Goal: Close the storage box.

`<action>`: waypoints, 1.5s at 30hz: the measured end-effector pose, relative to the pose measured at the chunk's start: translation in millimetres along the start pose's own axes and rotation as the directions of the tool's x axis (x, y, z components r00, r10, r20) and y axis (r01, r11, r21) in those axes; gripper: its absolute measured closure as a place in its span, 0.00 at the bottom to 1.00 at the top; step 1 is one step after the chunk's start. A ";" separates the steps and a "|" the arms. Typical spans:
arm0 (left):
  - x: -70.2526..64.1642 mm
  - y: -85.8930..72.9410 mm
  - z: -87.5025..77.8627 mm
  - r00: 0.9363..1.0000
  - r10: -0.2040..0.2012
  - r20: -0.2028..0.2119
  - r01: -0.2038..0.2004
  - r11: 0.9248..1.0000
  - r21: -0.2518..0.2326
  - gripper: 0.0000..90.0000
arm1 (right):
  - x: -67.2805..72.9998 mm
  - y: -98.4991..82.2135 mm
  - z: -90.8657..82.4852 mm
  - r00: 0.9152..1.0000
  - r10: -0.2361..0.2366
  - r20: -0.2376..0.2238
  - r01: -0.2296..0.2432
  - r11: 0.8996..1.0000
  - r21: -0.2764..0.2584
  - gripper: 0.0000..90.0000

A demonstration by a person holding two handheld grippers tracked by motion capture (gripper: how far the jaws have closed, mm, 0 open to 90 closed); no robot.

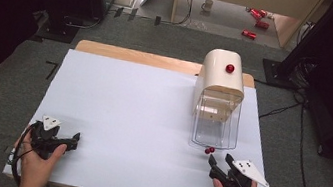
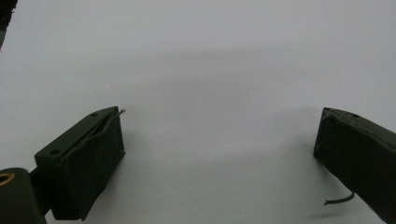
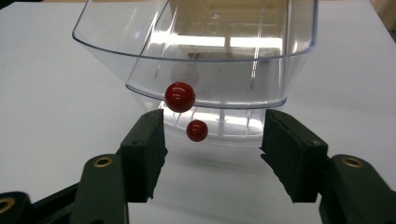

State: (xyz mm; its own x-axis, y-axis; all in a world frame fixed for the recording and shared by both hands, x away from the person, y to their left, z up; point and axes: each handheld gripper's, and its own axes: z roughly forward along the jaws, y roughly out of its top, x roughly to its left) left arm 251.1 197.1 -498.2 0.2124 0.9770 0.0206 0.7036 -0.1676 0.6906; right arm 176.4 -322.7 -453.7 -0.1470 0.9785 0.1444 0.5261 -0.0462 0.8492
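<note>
Right tongs [image 3: 212, 140] spread wide, nothing held, aimed at two small red balls [image 3: 180, 96] lying on the white surface [image 1: 126, 112] just ahead of the jaw tips. Both balls sit slightly left of the midline between the jaws, right at the foot of the clear plastic bin [image 3: 210, 70]; whether they touch its curved front I cannot tell. Left tongs [image 2: 219, 140] also spread wide and empty, bare surface between the jaws, well apart from the balls.

Handling, as a guess: balls look hard, glossy, round and light, so slippery and quick to roll. Take one at a time, pads squarely across its widest part, closing slowly; an off-centre pinch would likely squirt it away or under the bin. Bin looks thin and rigid, probably easy to nudge.

Right gripper view gives the balls' offset from the jaws and the bin's lip above them. High view adds the cream dispenser body [image 1: 222, 72] behind the bin, a red knob [image 1: 229, 68] on it, and both hands low at the near edge of the surface, right tongs [image 1: 219, 158] just short of the balls [image 1: 209, 150].
</note>
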 end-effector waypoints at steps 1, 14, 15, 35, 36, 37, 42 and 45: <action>0.1 0.0 -0.1 1.000 0.001 0.000 -0.001 1.000 0.001 0.02 | 3.1 0.6 3.4 1.000 0.000 0.007 0.000 1.000 -0.003 0.52; 0.1 -0.1 -0.1 1.000 0.001 0.000 -0.001 1.000 0.000 0.02 | 14.2 3.8 13.2 1.000 0.025 -0.014 -0.025 1.000 -0.006 0.78; 0.1 0.0 0.0 1.000 0.001 0.000 -0.001 1.000 0.000 0.02 | 15.6 4.2 14.2 1.000 0.024 -0.014 -0.024 1.000 -0.001 0.81; 0.1 -0.1 -0.1 1.000 0.001 0.000 -0.001 1.000 0.001 0.02 | 21.0 17.4 3.1 1.000 0.016 -0.007 -0.016 1.000 -0.026 0.84; 0.1 -0.1 -0.1 1.000 0.001 0.000 -0.001 1.000 0.001 0.02 | 21.1 21.4 1.4 1.000 0.018 -0.005 -0.018 0.999 -0.031 0.84; 0.1 -0.1 -0.1 1.000 0.002 0.000 -0.002 1.000 0.001 0.02 | 21.2 23.4 0.7 1.000 0.022 -0.004 -0.023 0.999 -0.035 0.84; 0.1 0.0 0.0 1.000 0.000 0.000 0.000 1.000 0.000 0.02 | 20.0 31.7 -0.3 1.000 0.020 -0.004 -0.020 0.999 -0.038 0.84; 0.1 0.0 0.0 1.000 0.001 0.001 -0.001 1.000 0.000 0.02 | 18.0 40.4 1.0 1.000 0.023 -0.006 -0.024 0.999 -0.038 0.84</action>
State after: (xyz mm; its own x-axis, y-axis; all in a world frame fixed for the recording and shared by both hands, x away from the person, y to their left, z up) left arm 251.2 197.2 -498.2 0.2132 0.9768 0.0206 0.7037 -0.1682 0.6903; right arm 195.9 -306.8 -417.3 -0.1397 0.9760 0.1672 0.4971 -0.0769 0.8643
